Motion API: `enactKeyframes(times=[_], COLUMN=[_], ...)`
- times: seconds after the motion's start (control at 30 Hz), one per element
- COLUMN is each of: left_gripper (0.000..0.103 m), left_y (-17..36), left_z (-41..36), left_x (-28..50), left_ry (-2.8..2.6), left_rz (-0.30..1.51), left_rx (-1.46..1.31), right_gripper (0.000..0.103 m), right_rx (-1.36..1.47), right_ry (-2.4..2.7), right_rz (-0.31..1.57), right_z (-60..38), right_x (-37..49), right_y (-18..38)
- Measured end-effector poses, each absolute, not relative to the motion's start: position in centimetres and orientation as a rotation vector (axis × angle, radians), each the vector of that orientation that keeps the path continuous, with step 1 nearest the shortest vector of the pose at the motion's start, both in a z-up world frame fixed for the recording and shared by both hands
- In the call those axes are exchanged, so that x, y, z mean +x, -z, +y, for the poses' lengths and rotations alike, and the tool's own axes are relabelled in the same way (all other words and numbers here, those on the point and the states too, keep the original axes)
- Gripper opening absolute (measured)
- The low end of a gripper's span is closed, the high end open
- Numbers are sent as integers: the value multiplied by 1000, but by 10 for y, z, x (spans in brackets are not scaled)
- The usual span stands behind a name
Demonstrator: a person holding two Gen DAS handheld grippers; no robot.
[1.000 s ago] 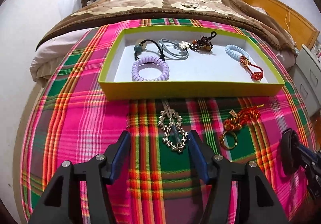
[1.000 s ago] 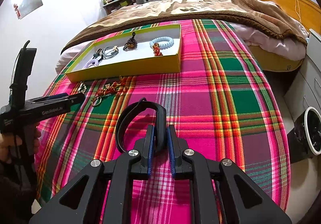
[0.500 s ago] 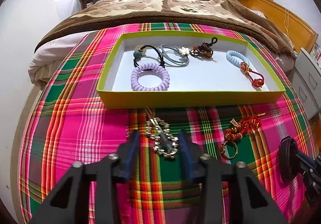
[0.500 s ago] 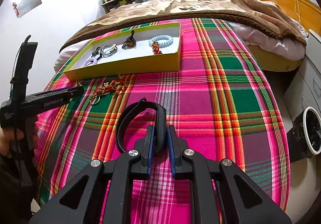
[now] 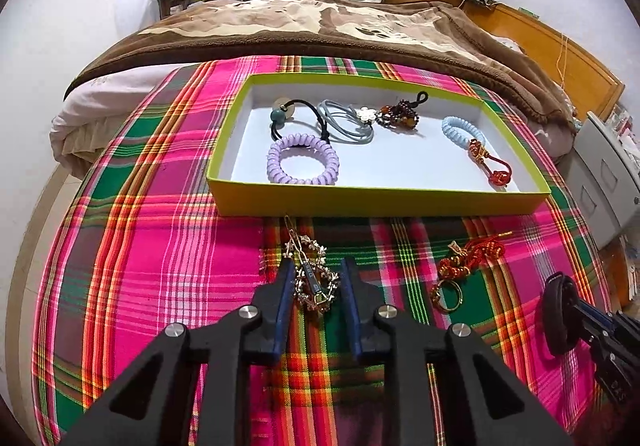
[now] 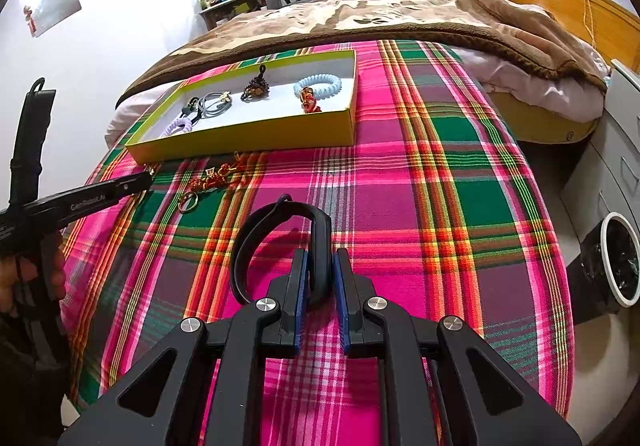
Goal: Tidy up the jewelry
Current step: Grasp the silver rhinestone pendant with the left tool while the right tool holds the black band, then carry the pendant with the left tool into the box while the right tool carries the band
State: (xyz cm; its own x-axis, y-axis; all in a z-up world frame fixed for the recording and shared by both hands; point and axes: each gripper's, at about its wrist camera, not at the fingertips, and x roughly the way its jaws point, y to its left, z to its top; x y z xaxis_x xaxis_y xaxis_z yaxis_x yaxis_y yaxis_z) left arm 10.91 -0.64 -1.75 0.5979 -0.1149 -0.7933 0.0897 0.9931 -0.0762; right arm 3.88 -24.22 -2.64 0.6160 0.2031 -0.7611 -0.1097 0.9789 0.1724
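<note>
Left wrist view: left gripper hovering low over the plaid cloth on the bed, jaws narrowed around the gold chain piece, blue pads flanking it on both sides; whether actually pinching it, cannot tell. Chain piece lying just in front of the yellow-green box, near its front wall. Resting inside the box: lilac coil tie toward the front left, black hair tie with a teal bead behind it, grey hair tie, brown beaded charm, pale blue coil tie and red knotted cord toward the right. Lying on the cloth right of the gripper, a red and gold knotted keyring. Peeking in at the right edge, the other tool carrying a black band.

Right wrist view: right gripper closed narrowly, clamping the black band, its loop curving up and left above the cloth. Box sitting toward the far left of the bed; keyring lying before it. Left gripper entering from the left edge, its tip near the box's front corner.
</note>
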Motion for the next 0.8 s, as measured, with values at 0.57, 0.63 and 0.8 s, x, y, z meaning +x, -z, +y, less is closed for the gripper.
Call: enactKeyframes(times=[0.57, 0.63, 0.8], left_gripper=[24, 18, 19], left_y=[-1, -2, 10], left_z=[7, 9, 8], left_x=[94, 92, 87], left_ry=[162, 163, 172], left_rz=[876, 877, 916], left_rx=[-80, -74, -50], right_gripper=[13, 13, 13], right_rx=[114, 109, 107], right_ry=[-181, -181, -186], right_rz=[860, 862, 868], right_z=[-241, -239, -236], right_x=[36, 36, 38], right_y=[17, 17, 19])
